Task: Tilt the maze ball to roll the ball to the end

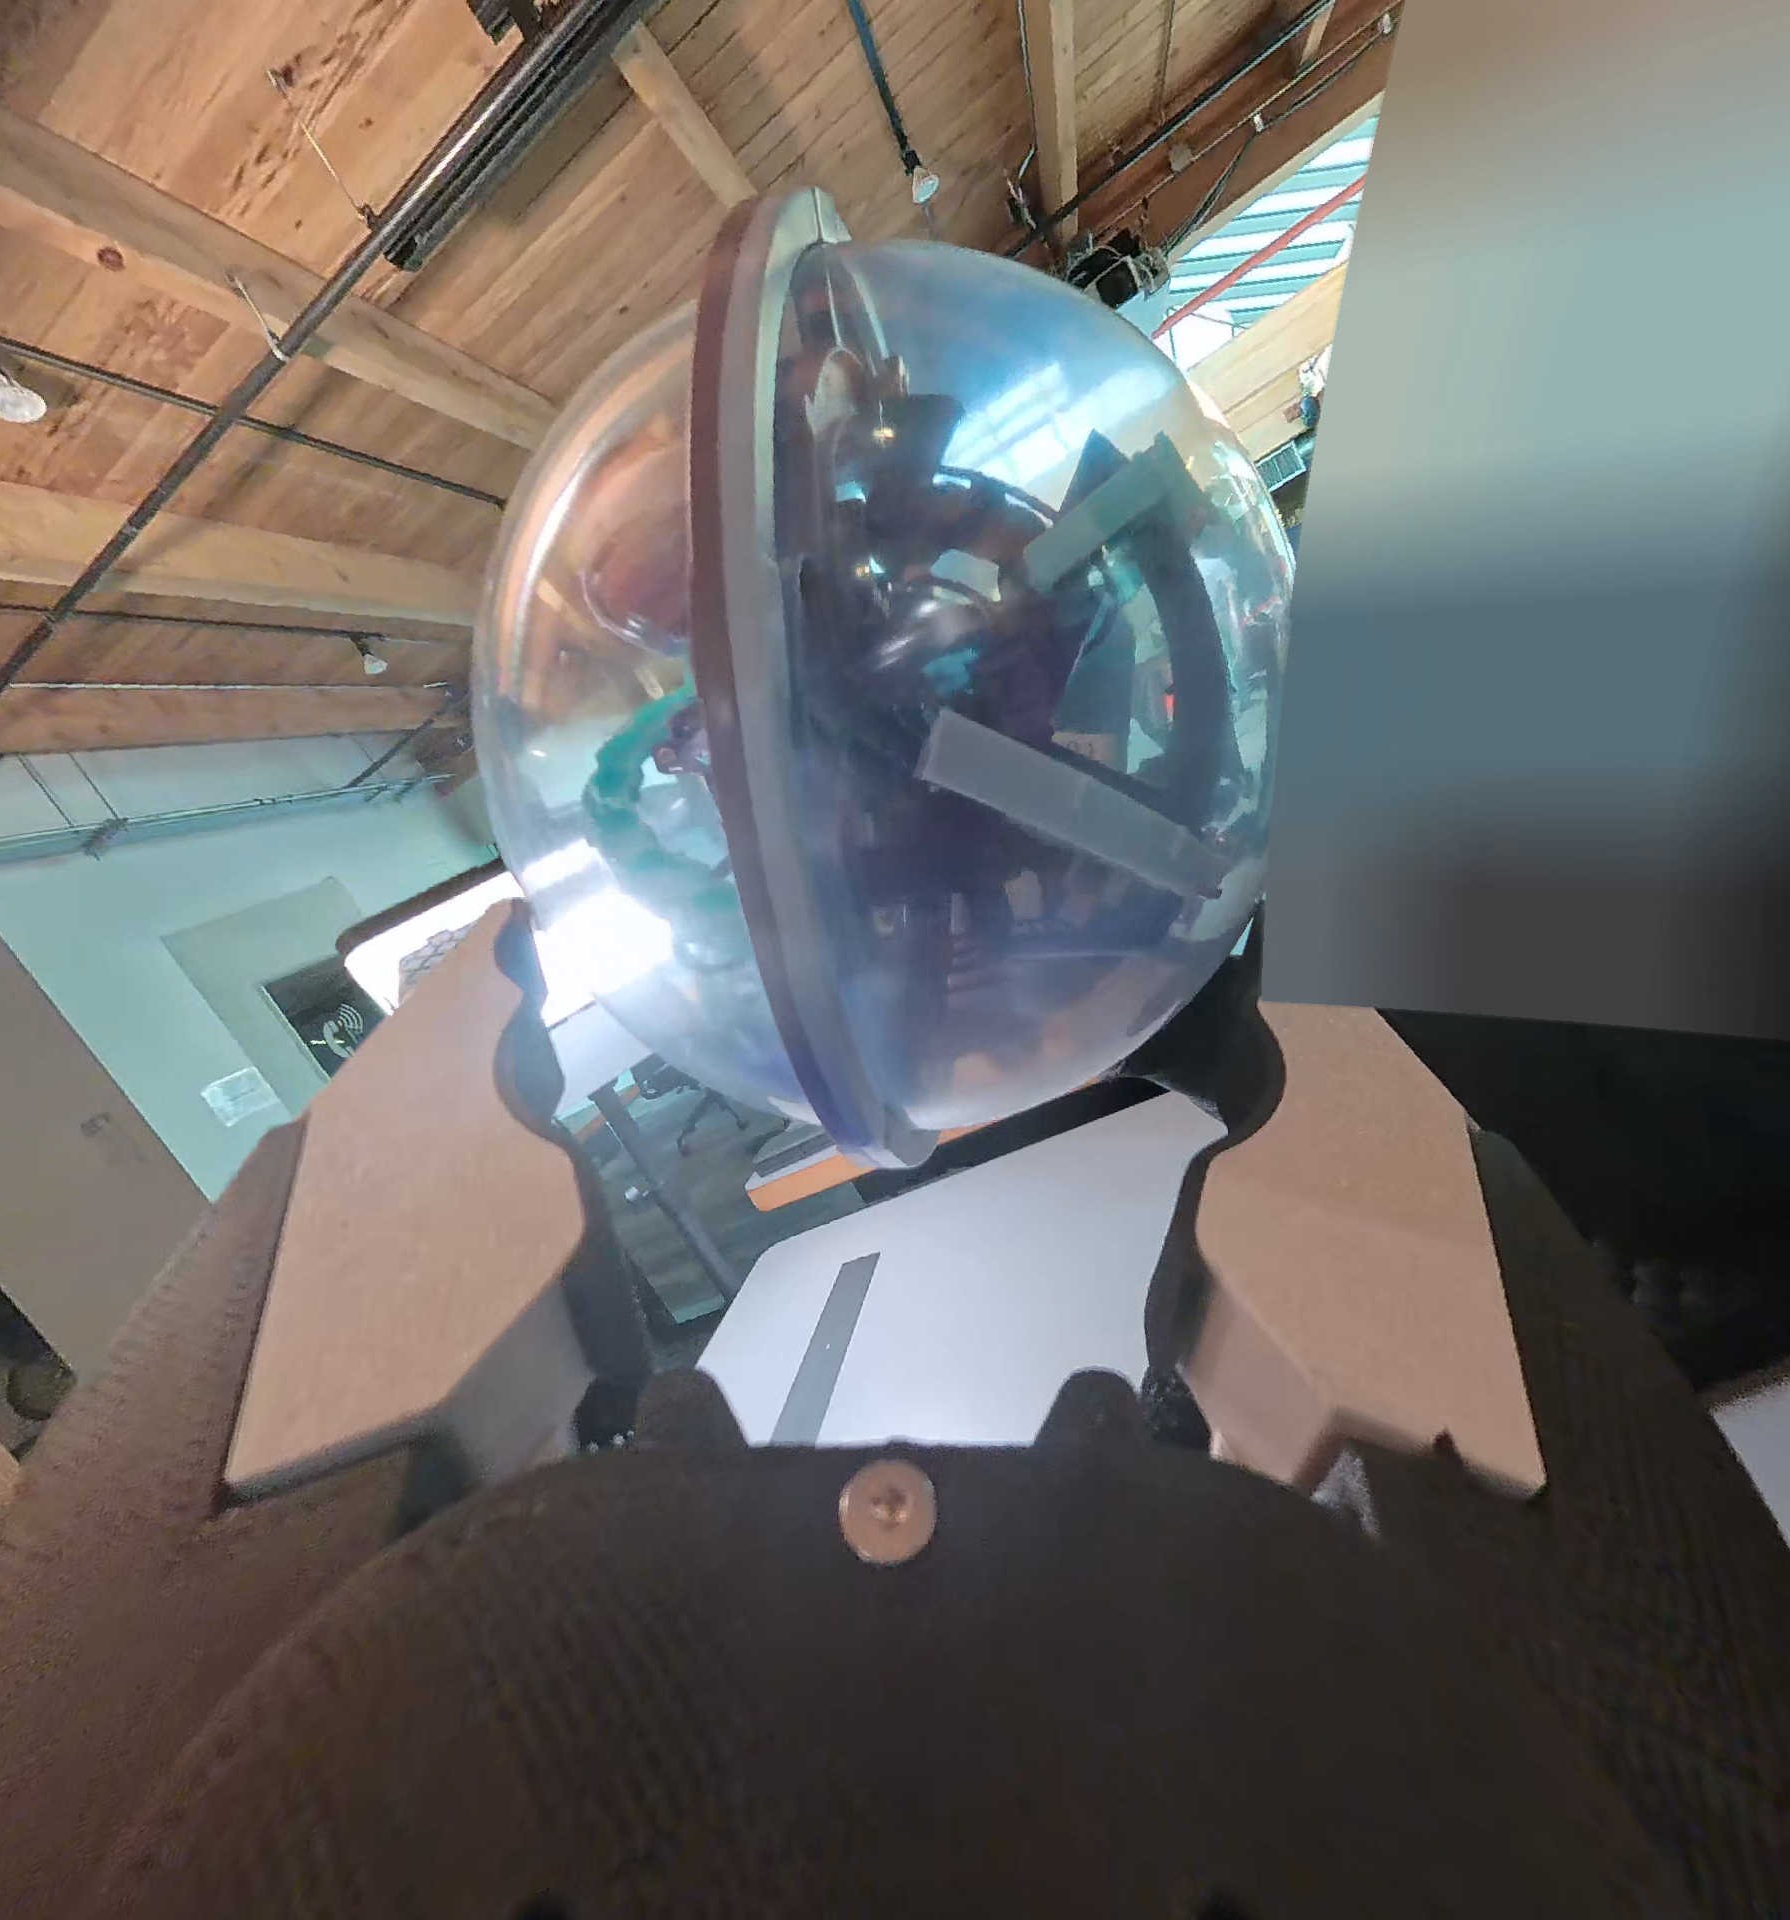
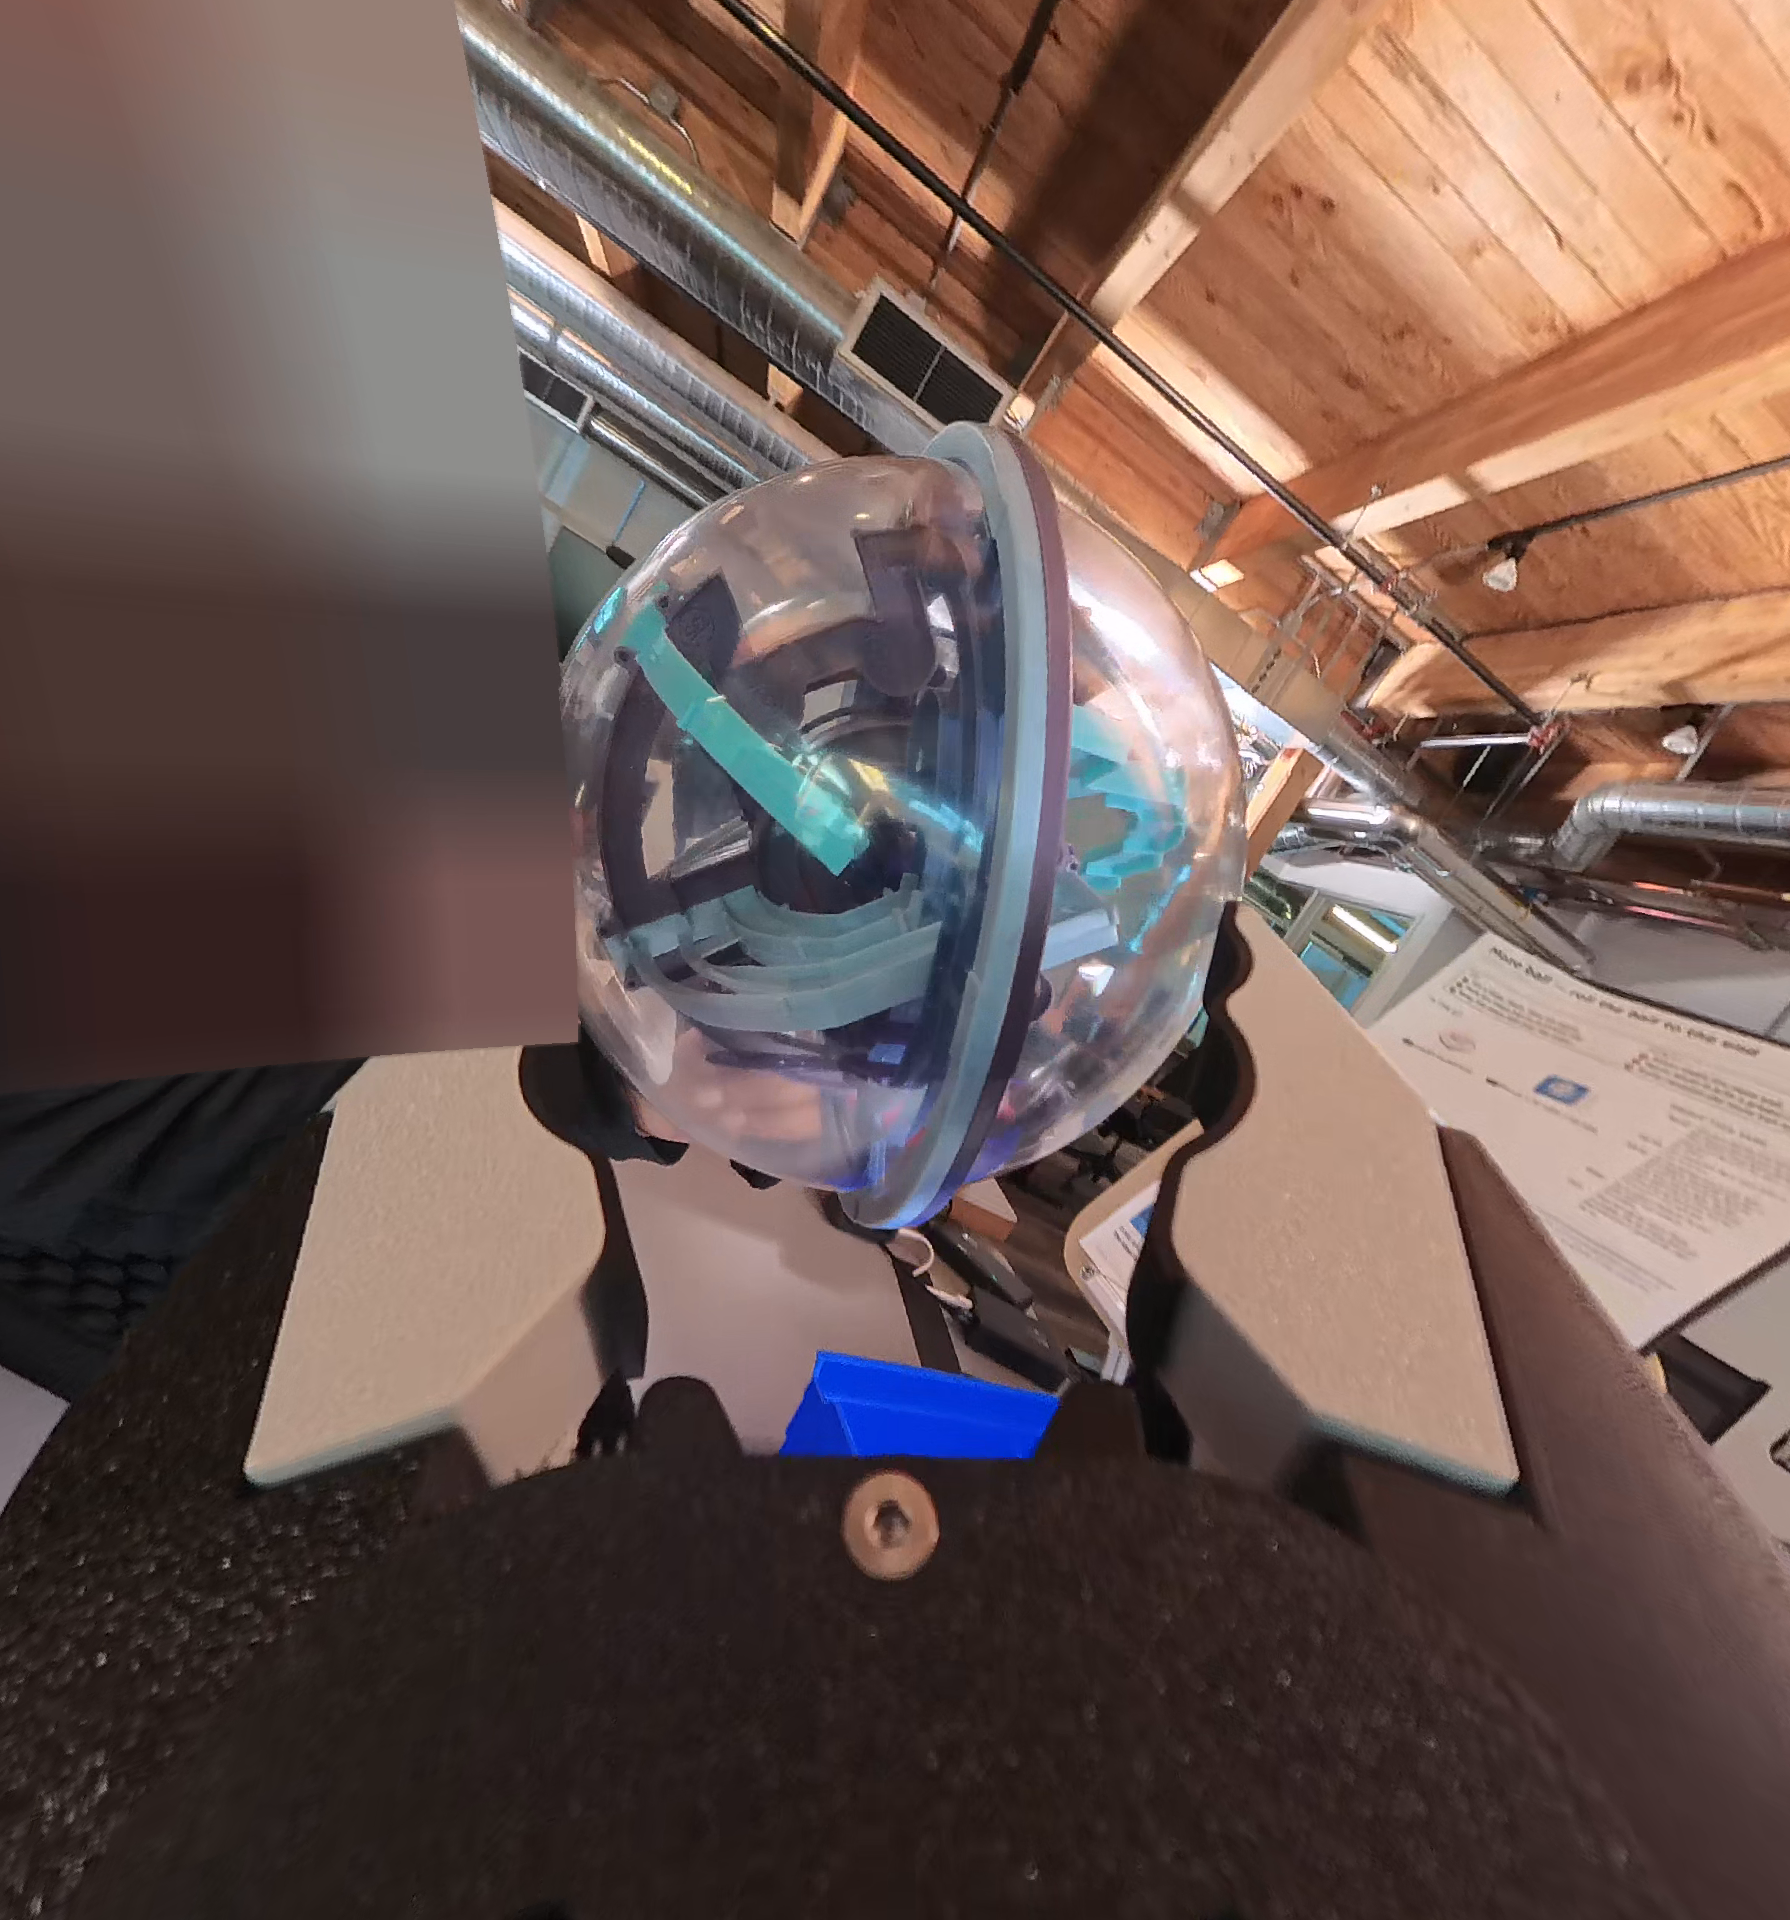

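1. I see the maze ball (image 1: 886,675) lifted high, under the wooden ceiling (image 1: 195,208), with both grippers on it.
2. In the left wrist view the ball sits between the fingertips of the left gripper (image 1: 886,971); its jaws are spread wide and both pads press the clear shell.
3. The ball's dark seam ring (image 1: 735,665) runs nearly upright, tilted slightly, between those fingers.
4. In the right wrist view the right gripper (image 2: 896,1023) clamps the ball (image 2: 901,821) the same way, jaws wide, pads against the shell on either side.
5. Teal tracks (image 2: 756,758) show inside the ball; I cannot find the small ball.
6. Below the ball lies a blue bin (image 2: 917,1408).
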Demonstrator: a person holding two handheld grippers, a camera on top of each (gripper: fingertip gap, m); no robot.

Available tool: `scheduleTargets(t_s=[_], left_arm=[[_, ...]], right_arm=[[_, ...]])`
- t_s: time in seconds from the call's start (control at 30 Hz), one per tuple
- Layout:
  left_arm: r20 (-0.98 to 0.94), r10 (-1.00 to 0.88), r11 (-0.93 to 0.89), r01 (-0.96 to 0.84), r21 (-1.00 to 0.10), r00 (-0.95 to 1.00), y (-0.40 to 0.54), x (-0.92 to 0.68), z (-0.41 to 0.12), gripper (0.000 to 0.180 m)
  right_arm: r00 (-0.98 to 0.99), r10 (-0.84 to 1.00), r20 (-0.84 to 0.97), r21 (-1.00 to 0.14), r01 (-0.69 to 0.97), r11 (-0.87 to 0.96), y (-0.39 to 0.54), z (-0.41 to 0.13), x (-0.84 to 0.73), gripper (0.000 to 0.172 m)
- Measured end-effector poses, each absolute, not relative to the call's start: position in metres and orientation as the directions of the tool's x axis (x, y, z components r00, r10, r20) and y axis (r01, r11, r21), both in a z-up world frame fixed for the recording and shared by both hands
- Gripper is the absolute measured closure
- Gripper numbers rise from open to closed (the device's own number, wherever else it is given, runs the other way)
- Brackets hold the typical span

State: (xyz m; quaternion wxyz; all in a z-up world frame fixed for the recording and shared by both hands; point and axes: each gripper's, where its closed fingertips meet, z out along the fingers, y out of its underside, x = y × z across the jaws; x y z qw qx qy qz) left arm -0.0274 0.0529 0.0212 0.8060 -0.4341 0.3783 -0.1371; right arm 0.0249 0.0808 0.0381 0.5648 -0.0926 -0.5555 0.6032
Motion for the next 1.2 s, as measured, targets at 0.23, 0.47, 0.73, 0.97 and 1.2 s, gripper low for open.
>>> scheduleTargets(t_s=[0.23,0.47,0.73,0.97,1.2], left_arm=[[-0.509,-0.534,0.617,-0.101,-0.781,0.675,0.035,-0.018,0.033,0.052],[-0.503,-0.543,0.615,-0.09,-0.783,0.673,0.031,-0.013,0.037,0.052],[-0.506,-0.544,0.621,-0.085,-0.779,0.669,0.032,-0.016,0.035,0.052],[-0.487,-0.558,0.609,-0.067,-0.79,0.672,0.039,-0.022,0.029,0.052],[-0.478,-0.566,0.599,-0.063,-0.798,0.671,0.045,-0.022,0.024,0.052]], right_arm=[[-0.346,0.78,0.521,-0.763,-0.599,0.244,0.065,0.047,0.035,0.052],[-0.336,0.783,0.523,-0.762,-0.595,0.254,0.058,0.053,0.041,0.053],[-0.329,0.783,0.528,-0.762,-0.59,0.266,0.058,0.052,0.039,0.053],[-0.326,0.792,0.516,-0.781,-0.559,0.278,0.063,0.049,0.034,0.054],[-0.316,0.793,0.521,-0.785,-0.541,0.301,0.065,0.048,0.034,0.054]])
